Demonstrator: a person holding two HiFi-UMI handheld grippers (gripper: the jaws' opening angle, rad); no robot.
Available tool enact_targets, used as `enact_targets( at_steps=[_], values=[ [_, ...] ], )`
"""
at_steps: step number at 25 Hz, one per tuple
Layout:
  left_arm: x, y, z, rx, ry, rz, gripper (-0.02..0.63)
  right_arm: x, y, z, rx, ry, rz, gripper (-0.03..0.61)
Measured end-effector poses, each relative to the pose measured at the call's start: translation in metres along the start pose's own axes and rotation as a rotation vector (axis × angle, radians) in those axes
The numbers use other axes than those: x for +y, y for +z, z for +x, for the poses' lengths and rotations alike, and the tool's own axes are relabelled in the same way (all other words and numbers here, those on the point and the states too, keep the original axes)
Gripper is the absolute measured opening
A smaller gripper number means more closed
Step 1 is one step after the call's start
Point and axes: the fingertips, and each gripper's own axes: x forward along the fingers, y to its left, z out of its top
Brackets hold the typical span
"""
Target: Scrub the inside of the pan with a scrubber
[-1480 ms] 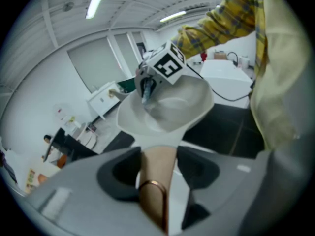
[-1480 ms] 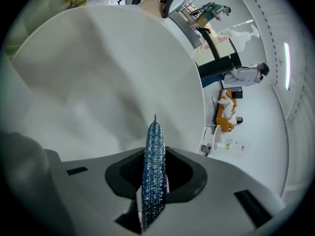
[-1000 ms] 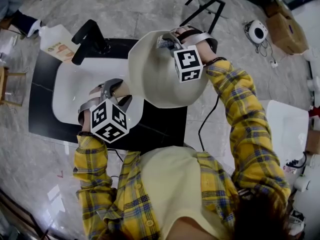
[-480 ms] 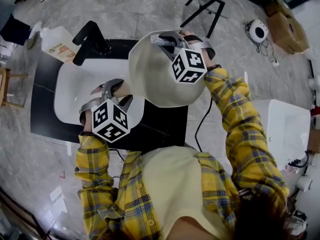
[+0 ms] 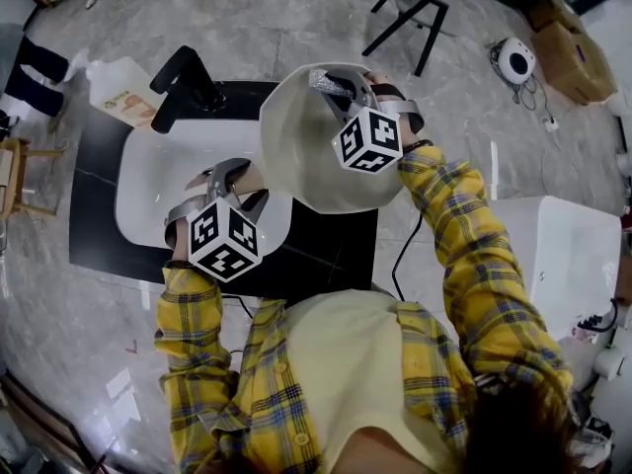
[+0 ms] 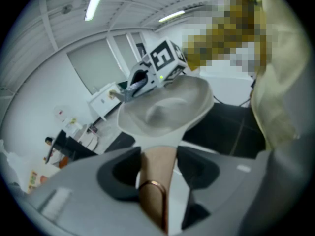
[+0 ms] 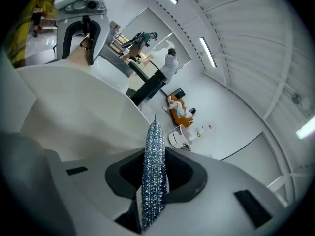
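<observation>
Left arm: bent at the elbow in a yellow plaid sleeve (image 5: 188, 334), kept close to the body, with the left claw (image 5: 229, 178) tipped downward over the white sink basin (image 5: 148, 181).
Left claw: pinching the tan pan handle with a copper ring (image 6: 156, 181), pads standing wide on either side of it.
Right arm: stretched forward and across the body, forearm passing the pan's near edge, with the right claw (image 5: 341, 85) lying over the bowl and its marker cube facing up.
Right claw: pressed together on the flat, glittery silver-blue scrubber (image 7: 154, 146), held edge-on with its pointed tip jutting ahead of the jaws.
Pan: cream round pan (image 5: 306, 166), lifted and tilted just ahead of the left claw, clear of the black counter (image 5: 326, 250), its inside open below and ahead of the right claw.
Scrubber: near the pan's far rim, opposite the left claw; contact with the inner surface not discernible.
Beyond the left claw: black faucet (image 5: 183, 77) at the basin's far edge, and a white bottle with an orange label (image 5: 118, 92) lying just beside it.
Beyond the right claw: black-legged chair (image 5: 405, 8), well apart on the grey floor.
Count: two claws, one pan, one scrubber, one faucet, one bottle, one chair.
</observation>
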Motion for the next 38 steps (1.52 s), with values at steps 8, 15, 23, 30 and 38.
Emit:
enact_targets(
  at_steps=[8,15,23,30,38],
  values=[
    [0.000,-0.001,0.000,-0.002,-0.003,-0.002,0.233,0.006,-0.020,0.015,0.056,-0.015,0.025,0.084],
    [0.002,-0.002,0.000,-0.001,-0.009,-0.004,0.233,0.021,-0.019,0.022,0.060,0.057,0.053,0.084],
    [0.000,-0.001,0.000,0.001,-0.011,-0.004,0.233,0.035,-0.017,0.021,0.050,0.124,0.123,0.084],
    [0.001,-0.002,0.001,0.000,-0.010,-0.003,0.233,0.060,-0.005,0.019,0.009,0.226,0.142,0.084],
    [0.001,-0.001,0.000,0.000,-0.006,0.000,0.233,0.087,0.010,0.008,-0.028,0.359,0.130,0.084]
  ],
)
